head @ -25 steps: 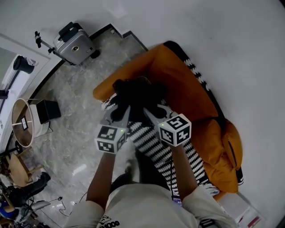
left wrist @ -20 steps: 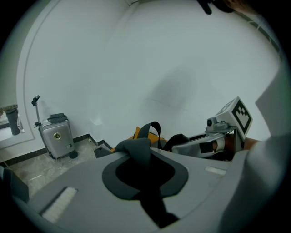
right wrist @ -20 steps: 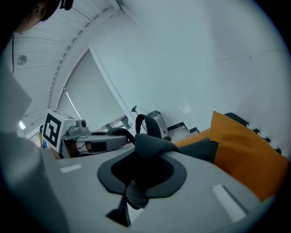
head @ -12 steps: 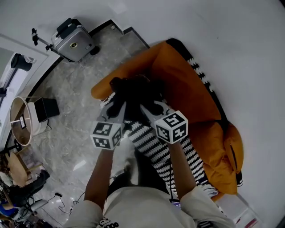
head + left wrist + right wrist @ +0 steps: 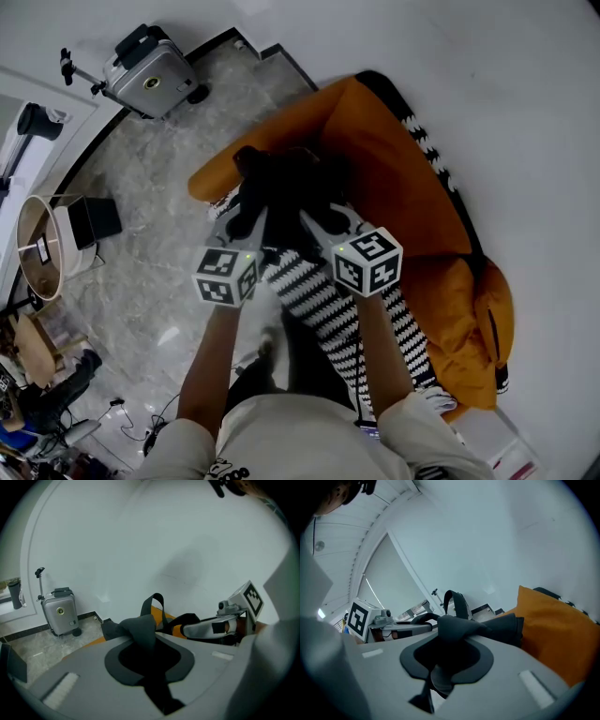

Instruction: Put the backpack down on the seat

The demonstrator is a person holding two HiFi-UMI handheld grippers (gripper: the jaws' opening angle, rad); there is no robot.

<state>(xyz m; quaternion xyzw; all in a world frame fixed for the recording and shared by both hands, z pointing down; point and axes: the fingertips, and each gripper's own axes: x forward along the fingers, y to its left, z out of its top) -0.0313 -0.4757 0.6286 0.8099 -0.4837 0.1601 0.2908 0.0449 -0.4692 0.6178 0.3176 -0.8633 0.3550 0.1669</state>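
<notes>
The black backpack (image 5: 286, 192) hangs over the orange seat (image 5: 394, 187), close above its near arm. My left gripper (image 5: 246, 223) is shut on a fold of its dark fabric (image 5: 140, 627), seen pinched in the left gripper view. My right gripper (image 5: 319, 230) is shut on another fold (image 5: 461, 625), with a strap loop (image 5: 457, 603) standing up behind it. Both pairs of jaws have just been opening a little, with the fabric still between them. Whether the pack's underside touches the cushion is hidden.
A black-and-white striped throw (image 5: 323, 305) lies along the seat's front. A grey suitcase (image 5: 150, 80) stands by the wall on the marble floor. A round lampshade (image 5: 37, 248) and a black box (image 5: 94, 220) stand at the left. The white wall runs behind the seat.
Both grippers and the backpack have sunk a little toward the orange seat. The grip on the fabric looks the same.
</notes>
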